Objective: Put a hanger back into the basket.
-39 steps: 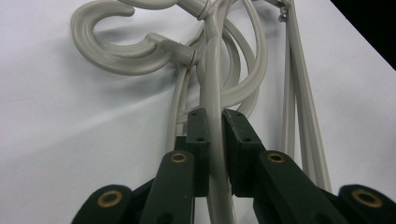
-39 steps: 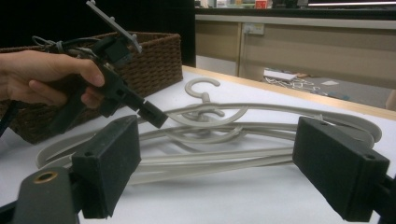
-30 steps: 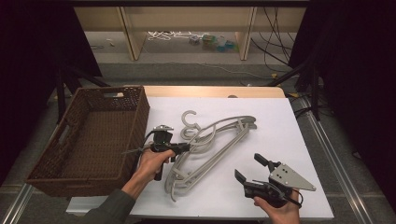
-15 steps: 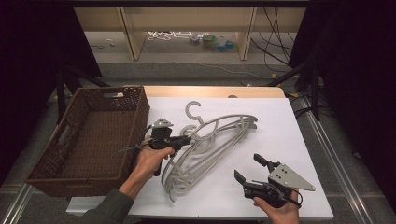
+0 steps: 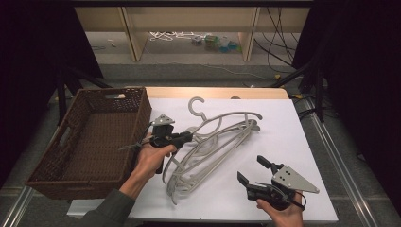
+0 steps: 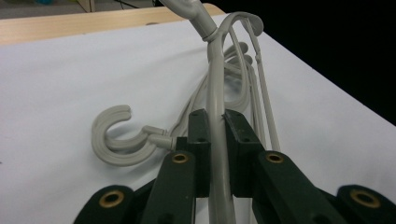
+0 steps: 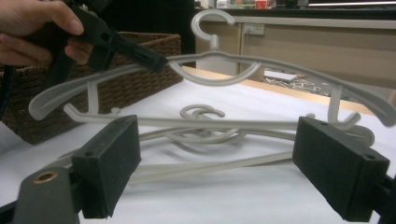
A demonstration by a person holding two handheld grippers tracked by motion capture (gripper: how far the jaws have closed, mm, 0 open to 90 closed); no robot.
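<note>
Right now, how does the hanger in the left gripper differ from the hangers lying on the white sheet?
The held hanger is lifted clear of the white sheet, hook up; the other hangers lie flat in a tangled pile. The left gripper is shut on the held hanger's arm near the neck; nothing grips the pile, and the right gripper stands open beside it. All look like the same pale grey plastic.
</note>
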